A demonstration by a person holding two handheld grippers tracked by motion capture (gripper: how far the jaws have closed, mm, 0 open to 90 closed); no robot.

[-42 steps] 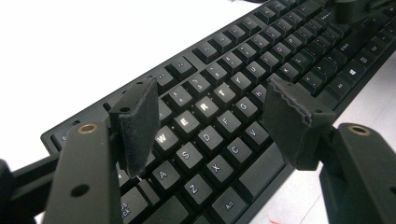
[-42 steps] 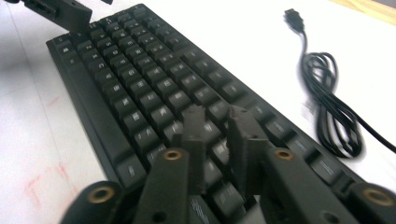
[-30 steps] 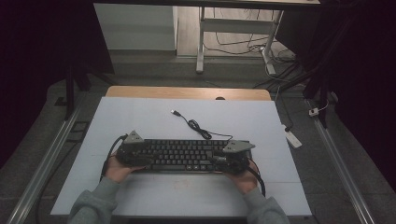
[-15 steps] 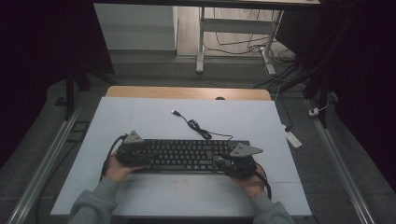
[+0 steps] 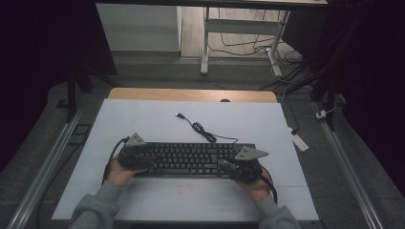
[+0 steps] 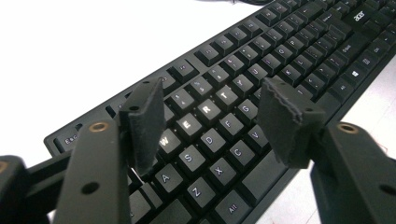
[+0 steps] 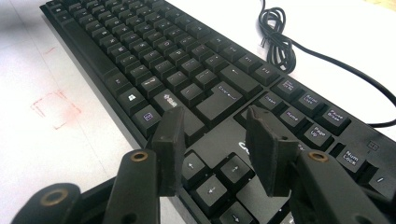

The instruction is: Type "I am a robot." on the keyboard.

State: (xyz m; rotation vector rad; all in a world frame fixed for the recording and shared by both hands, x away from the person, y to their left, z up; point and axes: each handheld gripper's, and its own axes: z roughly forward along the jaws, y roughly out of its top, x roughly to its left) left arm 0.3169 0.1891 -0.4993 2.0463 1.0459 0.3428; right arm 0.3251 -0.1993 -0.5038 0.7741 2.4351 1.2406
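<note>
A black keyboard (image 5: 191,160) lies flat on the white table top, its cable (image 5: 198,128) coiled behind it and ending in a loose USB plug (image 5: 178,115). My left gripper (image 5: 147,163) hovers over the keyboard's left end. In the left gripper view its jaws (image 6: 215,88) stand open above the letter keys (image 6: 219,100); they have just been closing a little, with nothing between the pads. My right gripper (image 5: 225,165) is at the keyboard's right end. Its open jaws (image 7: 215,114) hang over the arrow keys (image 7: 212,179), gripping nothing.
The white table top (image 5: 143,119) has a wooden strip (image 5: 191,94) along its far edge. A faint red square mark (image 7: 53,109) sits on the table in front of the keyboard. A white power strip (image 5: 299,140) lies off the right edge. Metal rails flank the table.
The right gripper has shifted slightly to the right along the keyboard's end. The left hand has stayed where it was.
</note>
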